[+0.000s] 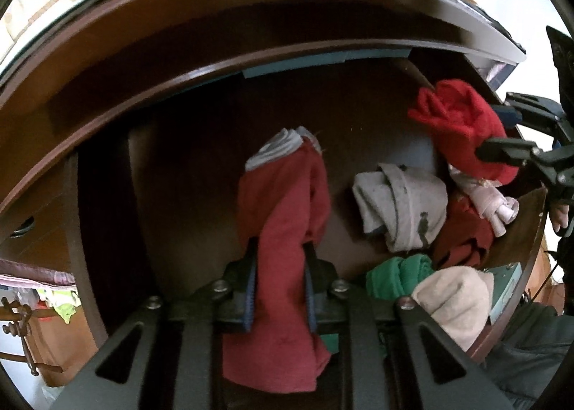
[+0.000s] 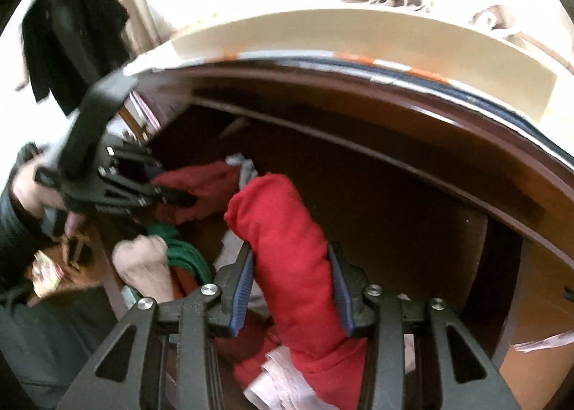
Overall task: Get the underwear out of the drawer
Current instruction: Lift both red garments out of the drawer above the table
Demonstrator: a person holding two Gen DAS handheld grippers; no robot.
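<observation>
Apparently unlabelled red underwear (image 1: 283,216) between tool (image 1: 280,288) fingers

Left gripper (image 1: 280,280): both fingers point forward, jaws drawn in and clamped on a dull red cloth (image 1: 283,230) that fills the space between the pads; cloth runs out past the fingertips and hangs back behind them.
Left fingers (image 1: 251,288): black, with blue ribbed pads pressed against the cloth on either side.
Right gripper (image 2: 292,284): fingers forward, jaws narrowed and gripping a bright red roll of cloth (image 2: 283,230) between the pads; the roll juts well beyond the fingertips.
Right fingers (image 2: 242,288): black with blue ribbed pads, touching the roll on both sides.
Hand on the left gripper's handle (image 2: 28,191): blurred, partly hidden behind the frame.
</observation>
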